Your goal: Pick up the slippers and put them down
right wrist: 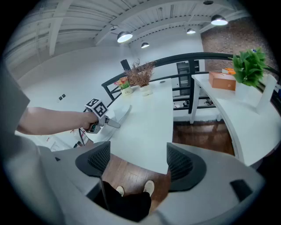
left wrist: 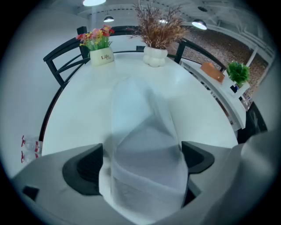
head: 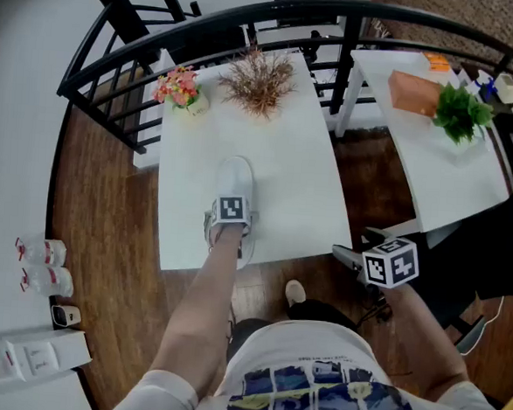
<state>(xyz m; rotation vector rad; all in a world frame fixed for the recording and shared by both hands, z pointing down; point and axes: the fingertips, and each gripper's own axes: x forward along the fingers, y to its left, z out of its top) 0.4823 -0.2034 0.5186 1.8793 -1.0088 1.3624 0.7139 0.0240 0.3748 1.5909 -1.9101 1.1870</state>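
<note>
One white slipper [head: 235, 176] is the only footwear in view. It lies lengthwise on the near half of a white surface [head: 302, 185], with its far end toward a small pot of flowers [head: 179, 87] at the back left and a vase of dried stems [head: 258, 79] just beside that.

The left claw [left wrist: 142, 163] points steeply down over the slipper's near end. Its jaws are spread as wide as they go, and the slipper fills the gap between them. The pads stand at the slipper's two sides and do not appear to squeeze it. It therefore looks to be resting on the surface rather than carried, though the close view is blurred and light contact at the edges cannot be ruled out.

To the right, off the near corner of the surface, the right claw [right wrist: 137, 160] hangs over the wooden floor [head: 107, 207]. Its jaws are wide with nothing between them, and only the floor and the person's shoes [right wrist: 149, 188] show beyond. Farther right, a second white surface [head: 468, 179] holds an orange box [head: 413, 92] and a green plant [head: 460, 113], but no slipper.

As a judgement, this slipper is either about to be gripped or just set down, and the pictures do not settle which. No second slipper shows anywhere, so the pair is not accounted for.
</note>
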